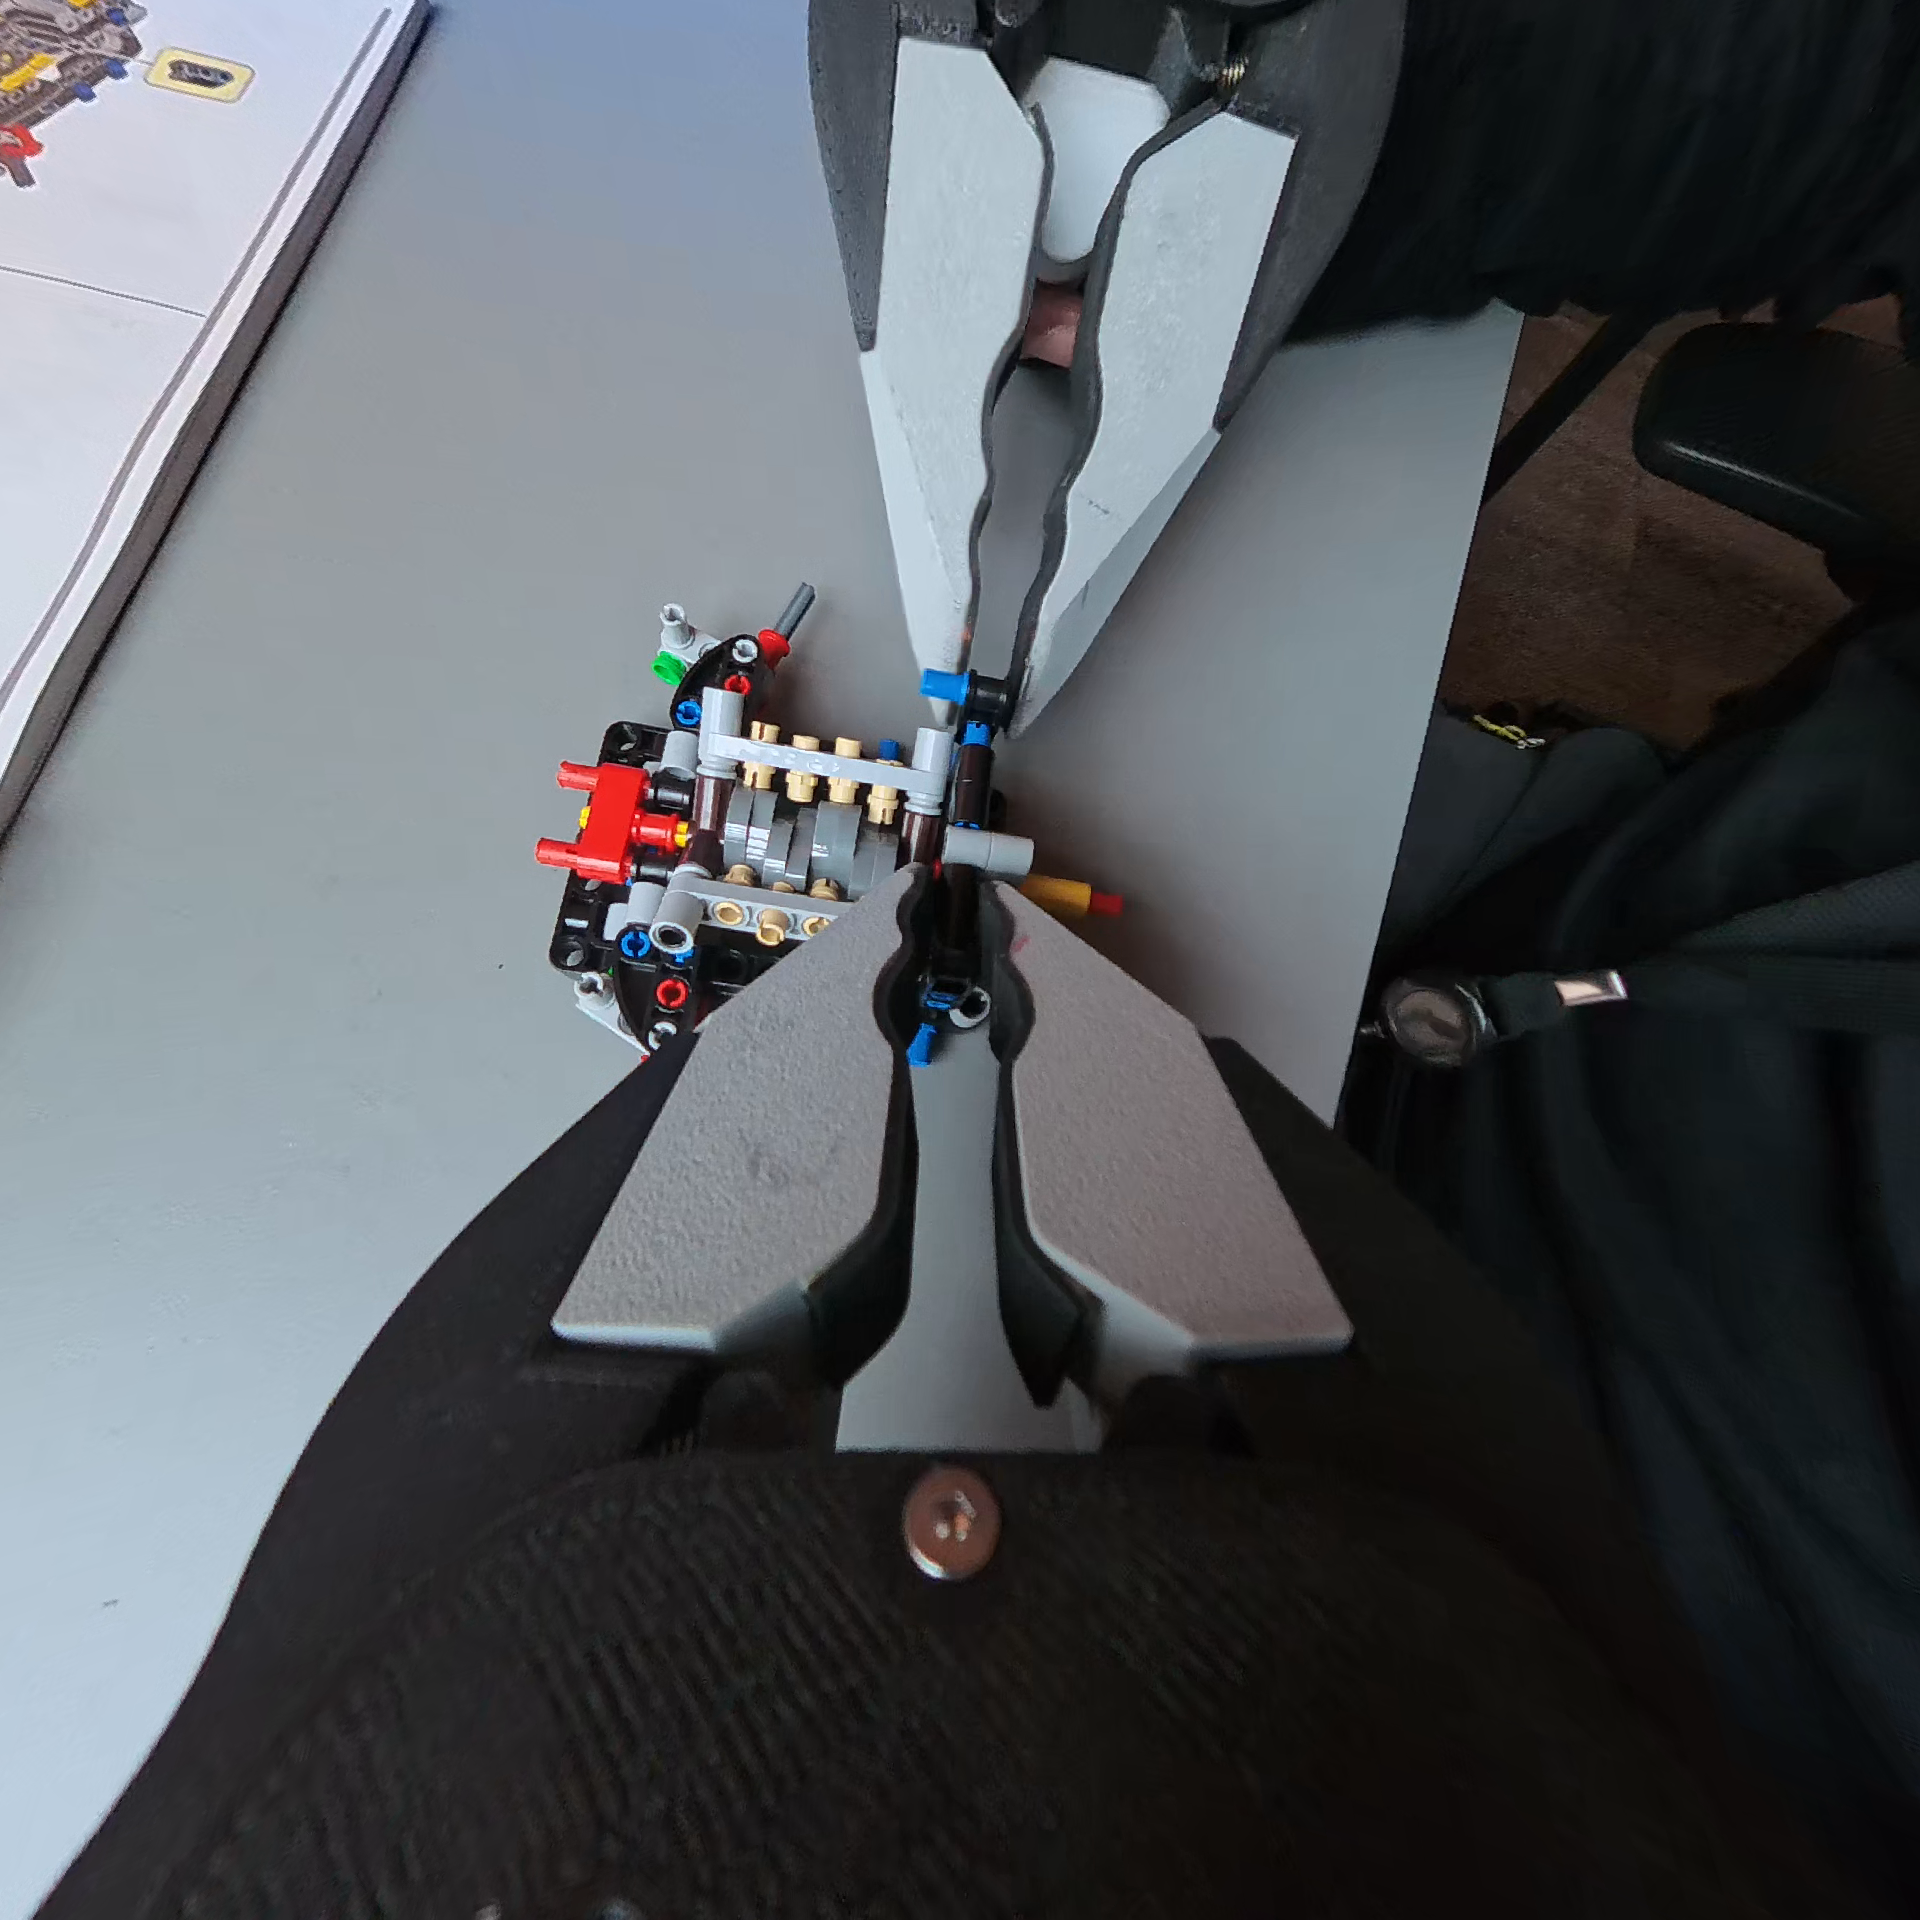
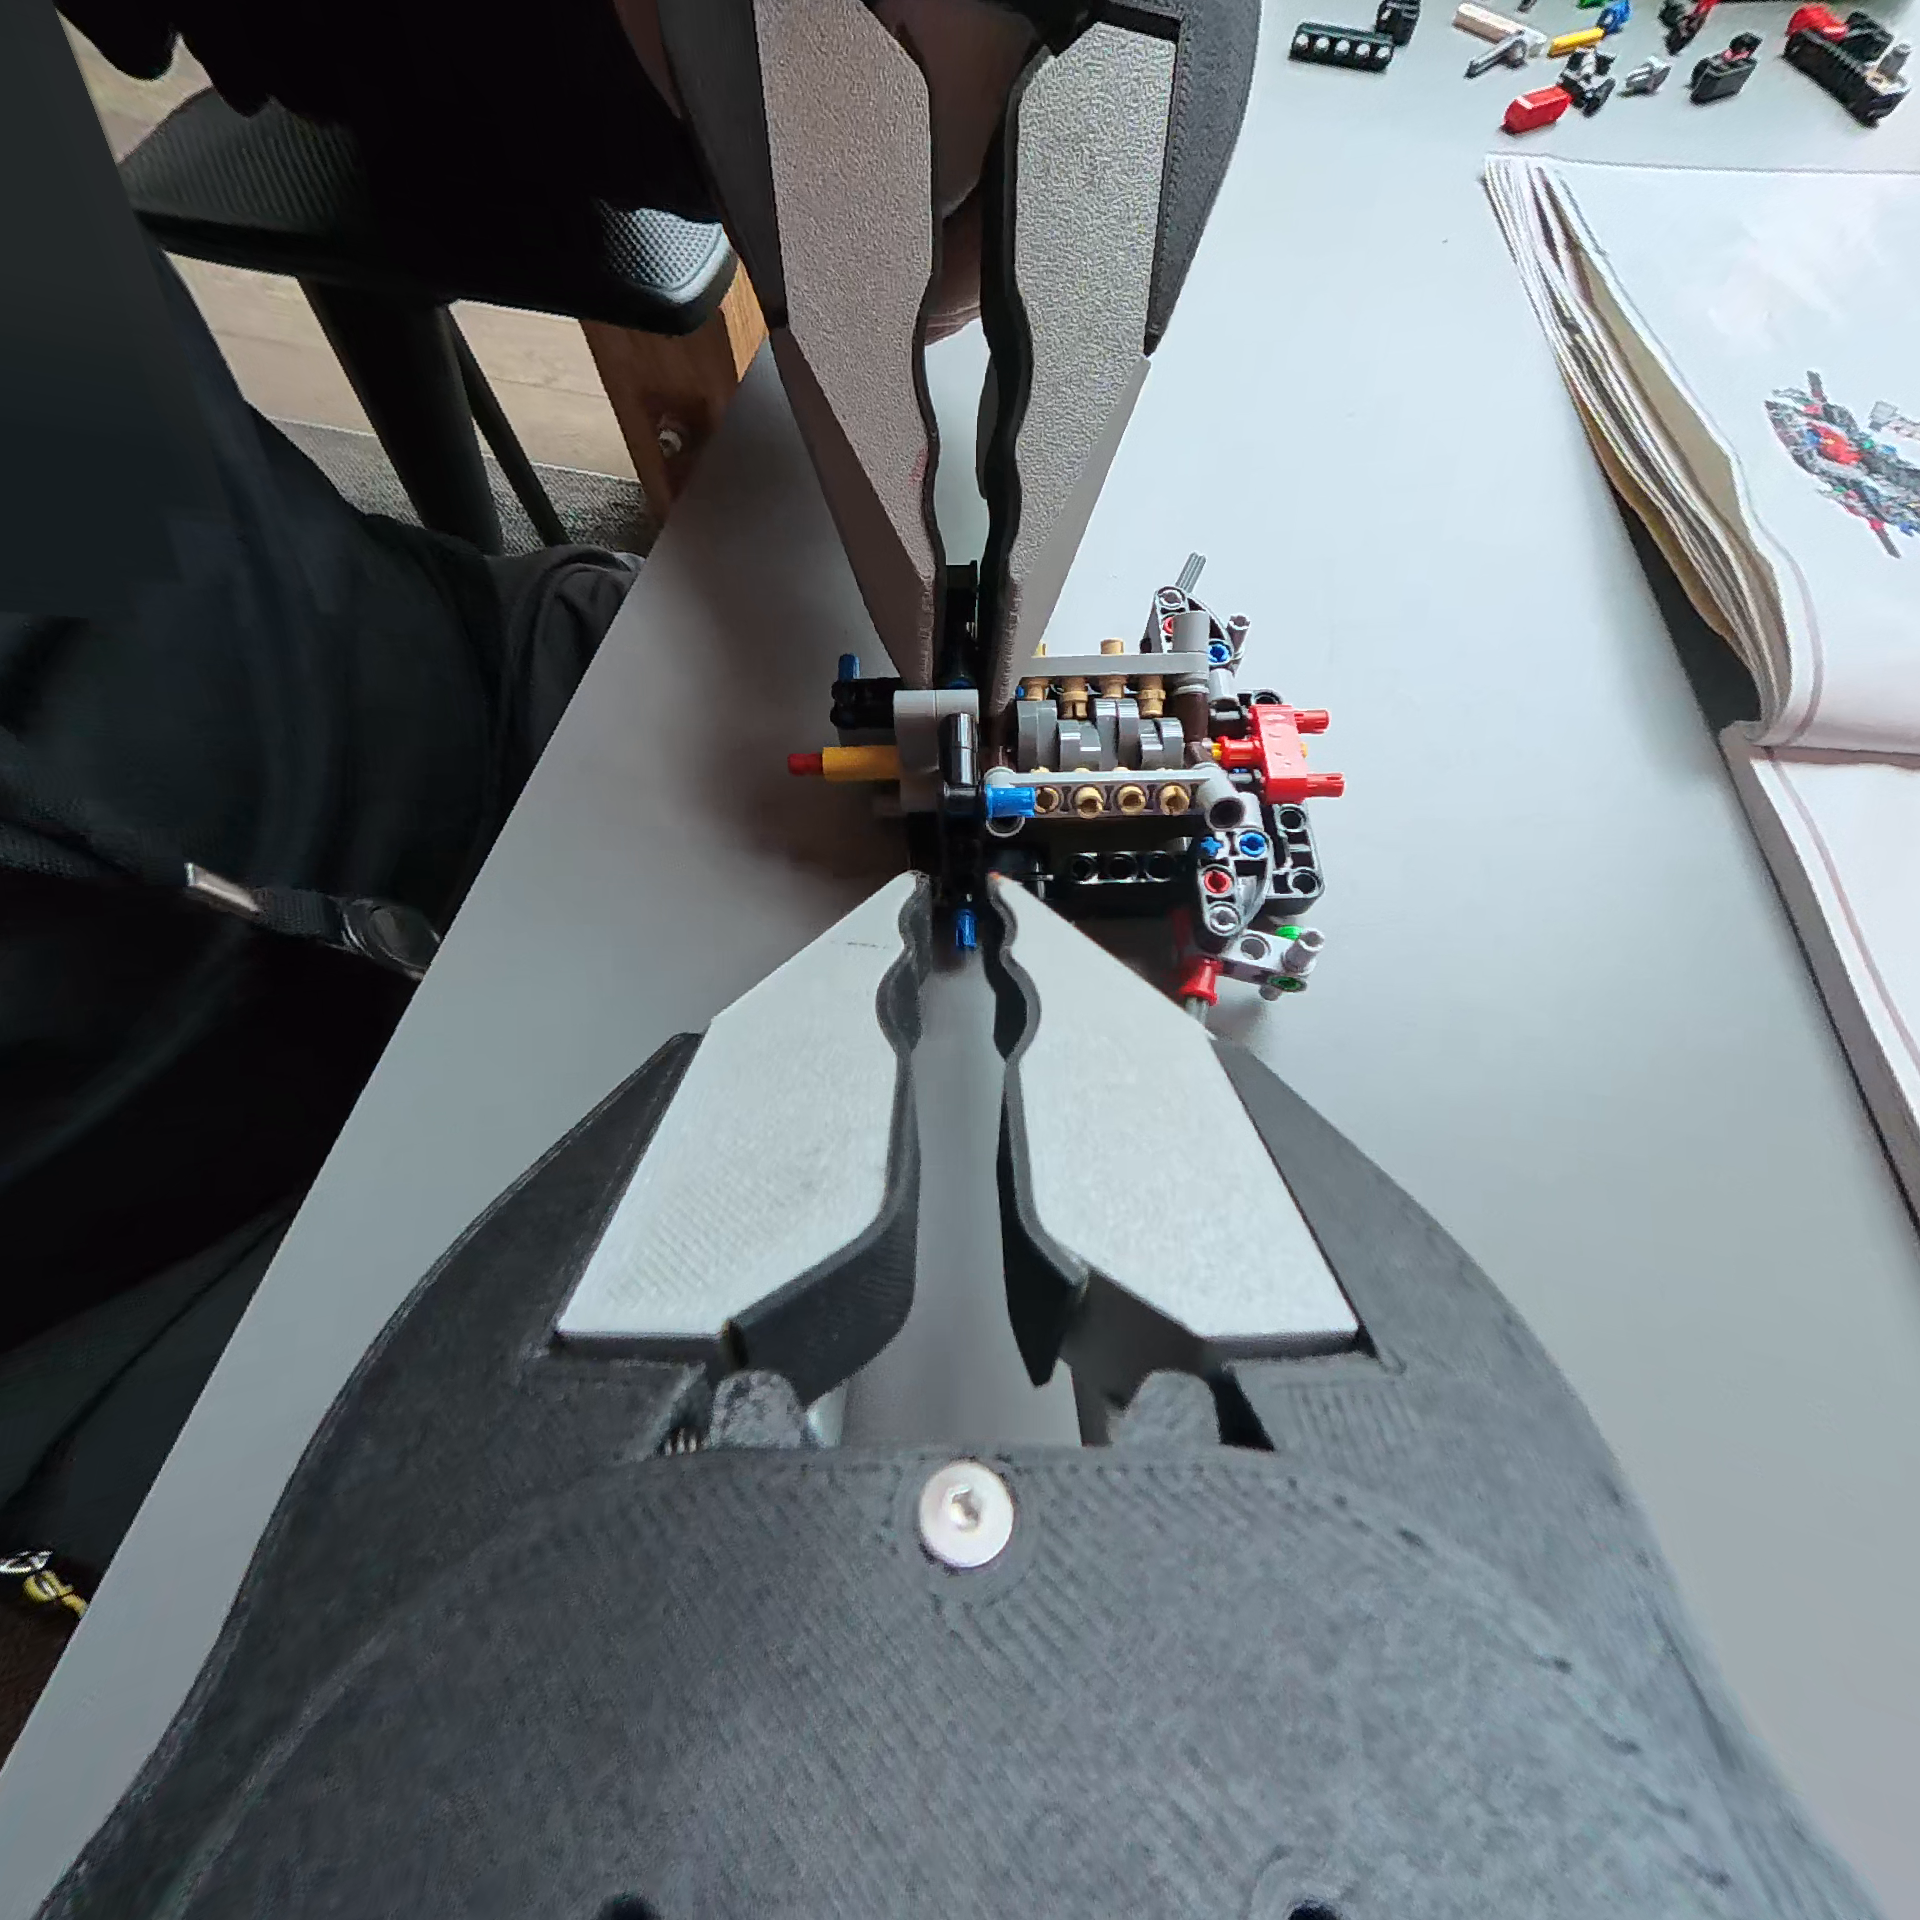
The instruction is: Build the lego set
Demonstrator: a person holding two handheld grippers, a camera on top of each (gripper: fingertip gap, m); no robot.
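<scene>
A small lego assembly (image 1: 790, 831) of grey beams, tan pins, grey gears and a red block sits on the grey table (image 1: 468, 623) near its edge; it also shows in the right wrist view (image 2: 1122, 758). My left gripper (image 1: 956, 888) is shut on the black end beam (image 1: 954, 935) of the assembly. My right gripper (image 2: 956, 883) faces it from the other side and is shut on the same beam's far end (image 2: 958, 862), beside a blue pin (image 2: 964, 925). In the left wrist view the right gripper (image 1: 982, 707) comes in from the top; in the right wrist view the left gripper (image 2: 961, 665) does.
An open instruction booklet (image 1: 156, 312) lies beside the assembly, also in the right wrist view (image 2: 1818, 520). Several loose lego pieces (image 2: 1662, 62) lie at the far end. The table edge (image 1: 1455, 623) is close by, with a chair (image 1: 1766, 436) and a person's dark clothing (image 2: 208, 779) beyond. Both grippers' tips are close together, under 4 cm apart.
</scene>
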